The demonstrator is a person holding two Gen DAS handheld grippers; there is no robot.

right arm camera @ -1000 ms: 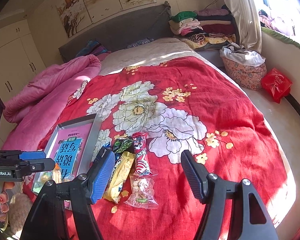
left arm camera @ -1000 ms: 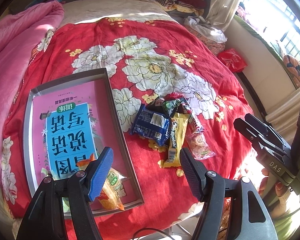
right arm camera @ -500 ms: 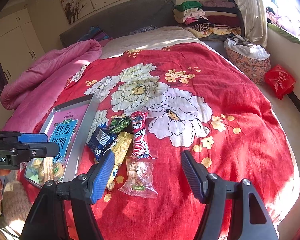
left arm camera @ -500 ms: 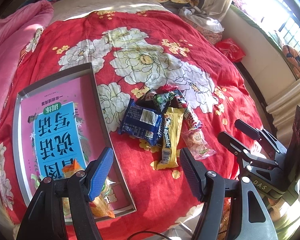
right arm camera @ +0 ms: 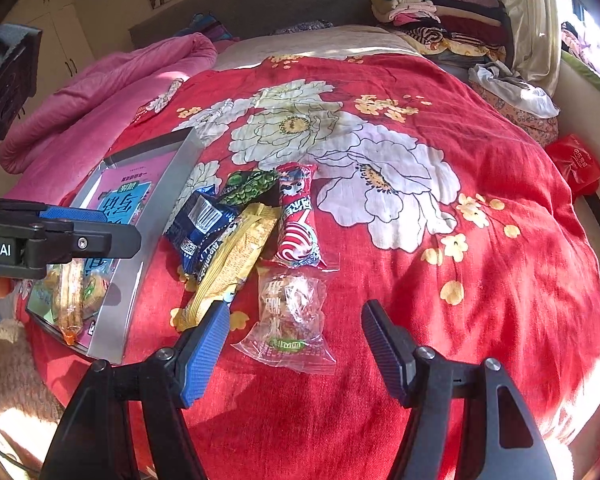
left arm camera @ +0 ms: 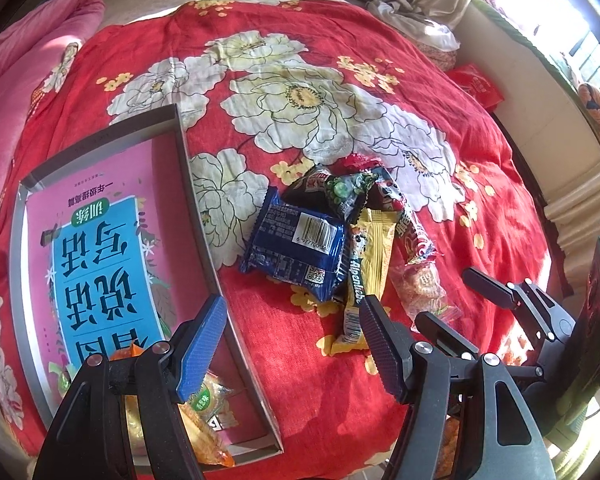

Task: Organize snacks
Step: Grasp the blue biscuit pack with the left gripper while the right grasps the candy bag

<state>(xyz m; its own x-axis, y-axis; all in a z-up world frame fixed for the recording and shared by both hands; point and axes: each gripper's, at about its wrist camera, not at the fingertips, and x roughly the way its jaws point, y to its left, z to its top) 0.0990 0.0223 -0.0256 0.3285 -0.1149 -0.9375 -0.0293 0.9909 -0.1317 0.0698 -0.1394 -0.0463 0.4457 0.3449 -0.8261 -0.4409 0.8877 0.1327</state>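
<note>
A pile of snacks lies on the red flowered bedspread: a blue packet point(left arm camera: 296, 248) point(right arm camera: 198, 224), a yellow Alpenliebe bar point(left arm camera: 364, 268) point(right arm camera: 232, 260), a green packet point(right arm camera: 248, 188), a red-and-white candy packet point(right arm camera: 298, 220) and a clear-wrapped cookie point(right arm camera: 292, 312) point(left arm camera: 420, 288). A grey box point(left arm camera: 204, 240) point(right arm camera: 140, 264) with a pink and blue book inside holds orange-wrapped snacks point(left arm camera: 204, 420) point(right arm camera: 74, 292) at its near end. My left gripper point(left arm camera: 292, 344) is open over the box's right wall. My right gripper point(right arm camera: 296, 344) is open just in front of the clear cookie.
A pink quilt point(right arm camera: 100, 92) lies along the bed's left side. Folded clothes point(right arm camera: 432, 12) are stacked at the head of the bed. A red bag point(right arm camera: 576, 160) sits on the floor to the right, near the window wall.
Both grippers have moved forward and lower toward the snack pile, which now looks larger. Both stay open. The snacks have not moved.
</note>
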